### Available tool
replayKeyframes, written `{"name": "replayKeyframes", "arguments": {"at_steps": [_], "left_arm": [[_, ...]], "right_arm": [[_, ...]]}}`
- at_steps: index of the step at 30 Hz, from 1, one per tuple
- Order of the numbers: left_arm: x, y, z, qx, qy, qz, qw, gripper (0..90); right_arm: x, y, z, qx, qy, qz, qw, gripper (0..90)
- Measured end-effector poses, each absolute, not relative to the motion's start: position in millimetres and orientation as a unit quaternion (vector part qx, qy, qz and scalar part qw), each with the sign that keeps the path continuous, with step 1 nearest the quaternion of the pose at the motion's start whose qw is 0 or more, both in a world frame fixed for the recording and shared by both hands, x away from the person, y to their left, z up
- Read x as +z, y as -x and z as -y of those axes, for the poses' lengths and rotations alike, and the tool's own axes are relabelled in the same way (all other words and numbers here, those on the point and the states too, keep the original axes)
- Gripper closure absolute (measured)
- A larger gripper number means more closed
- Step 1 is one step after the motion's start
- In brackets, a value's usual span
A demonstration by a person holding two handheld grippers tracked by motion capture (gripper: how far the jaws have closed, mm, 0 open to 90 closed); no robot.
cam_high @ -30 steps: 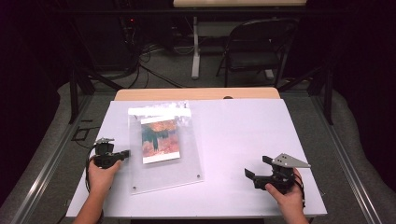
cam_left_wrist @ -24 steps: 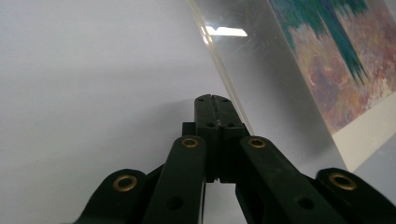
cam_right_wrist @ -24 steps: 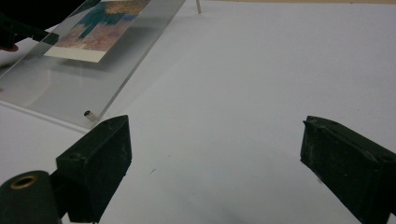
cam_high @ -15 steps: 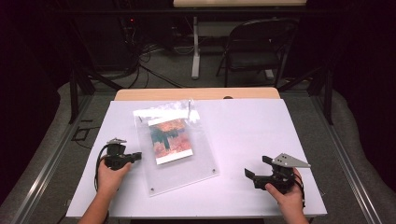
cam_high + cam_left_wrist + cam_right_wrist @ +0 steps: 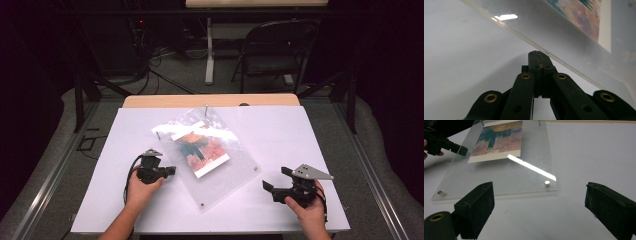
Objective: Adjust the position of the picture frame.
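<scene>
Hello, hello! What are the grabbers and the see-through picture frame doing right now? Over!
Left gripper shut, tips at the clear acrylic picture frame edge. Right gripper open, apart from it. Frame flat on the white table. Nothing in the way.

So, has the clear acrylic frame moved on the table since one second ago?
Yes. The acrylic frame has turned counterclockwise and slid right, toward the table centre. The shut left gripper is at its left edge.

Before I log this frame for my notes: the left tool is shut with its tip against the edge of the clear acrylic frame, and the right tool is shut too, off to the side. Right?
Not quite. The right tool is open: the right gripper view shows its jaws spread wide apart, holding nothing. The rest stands: the left tool is shut, its tip at the edge of the clear acrylic frame, and the right one sits apart from the frame.
</scene>
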State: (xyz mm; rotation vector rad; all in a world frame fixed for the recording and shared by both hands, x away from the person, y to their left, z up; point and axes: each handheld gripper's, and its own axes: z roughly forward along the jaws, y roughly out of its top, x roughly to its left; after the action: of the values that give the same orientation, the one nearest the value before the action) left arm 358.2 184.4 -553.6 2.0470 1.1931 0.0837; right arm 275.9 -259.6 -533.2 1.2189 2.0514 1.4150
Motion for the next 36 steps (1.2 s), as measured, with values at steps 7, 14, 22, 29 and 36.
{"name": "replayKeyframes", "arguments": {"at_steps": [7, 14, 22, 29, 36], "left_arm": [[-553.1, -352.5, -150.6, 0.026, -0.816, -0.439, 0.376, 90.0], [-553.1, -349.9, -108.2, 0.007, -0.831, -0.407, 0.380, 90.0], [-555.8, -345.5, -82.3, 0.006, -0.845, -0.373, 0.383, 90.0], [-545.8, -341.1, -106.7, 0.043, -0.834, -0.383, 0.396, 86.2], [-543.5, -347.8, -147.5, 0.092, -0.811, -0.418, 0.398, 75.7]], "right_arm": [[-532.7, -275.6, 260.5, 0.501, -0.431, -0.728, 0.182, 8.8], [-533.1, -275.7, 261.2, 0.501, -0.433, -0.727, 0.180, 8.8], [-533.4, -276.0, 263.4, 0.503, -0.434, -0.726, 0.178, 8.8], [-533.7, -276.1, 265.9, 0.505, -0.439, -0.722, 0.177, 8.8], [-534.3, -276.3, 264.1, 0.506, -0.440, -0.721, 0.175, 9.5]]}}
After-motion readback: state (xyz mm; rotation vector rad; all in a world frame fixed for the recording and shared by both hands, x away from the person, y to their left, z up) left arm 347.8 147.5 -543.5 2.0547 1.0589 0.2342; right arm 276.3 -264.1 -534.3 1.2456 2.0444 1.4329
